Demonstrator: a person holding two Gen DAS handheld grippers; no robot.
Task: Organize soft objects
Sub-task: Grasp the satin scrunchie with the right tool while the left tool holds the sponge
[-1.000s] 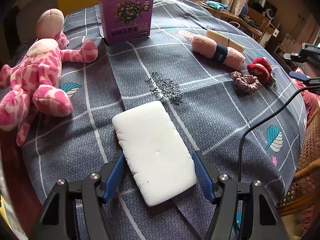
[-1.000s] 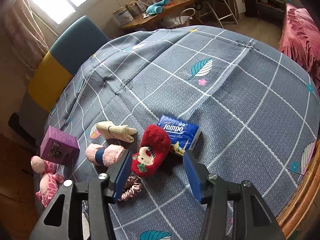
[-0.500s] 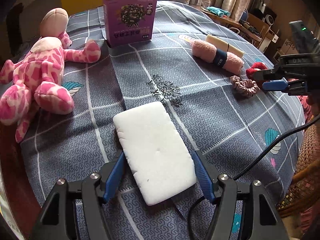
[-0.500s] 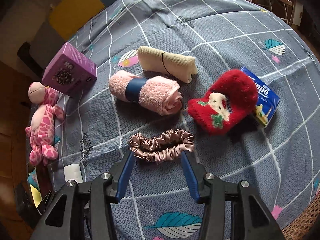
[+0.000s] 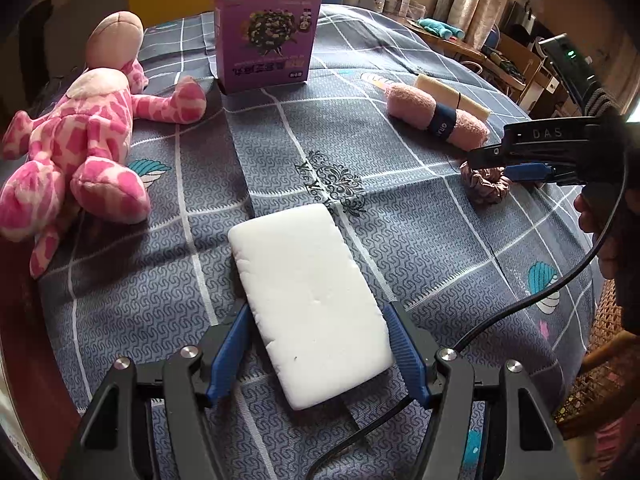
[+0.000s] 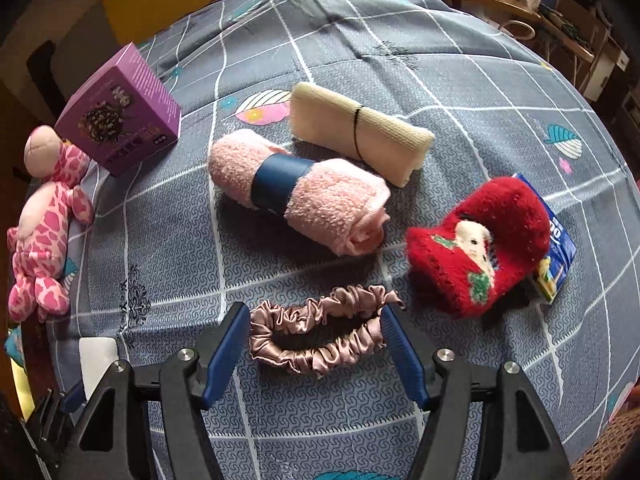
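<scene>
A white sponge (image 5: 308, 292) lies lengthwise between the blue pads of my left gripper (image 5: 316, 320), which touch its two long sides; it is shut on the sponge. A brown satin scrunchie (image 6: 312, 312) lies on the grey patterned cloth (image 6: 460, 80) between the fingers of my right gripper (image 6: 316, 336). Those jaws are opening, and the pads stand just off the scrunchie's ends. In the left wrist view the right gripper (image 5: 490, 164) hangs over the scrunchie (image 5: 486, 190) at the right.
Behind the scrunchie lie a pink towel roll (image 6: 320, 200) with a blue band and a cream roll (image 6: 360, 132). A red sock (image 6: 480, 240) rests on a blue tissue pack (image 6: 560, 248). A pink plush toy (image 5: 80, 152) and a purple box (image 5: 266, 40) are at the left.
The right gripper swung from the red sock over to the scrunchie, came down around it, and its jaws widened. The left gripper and the sponge have stayed put.
</scene>
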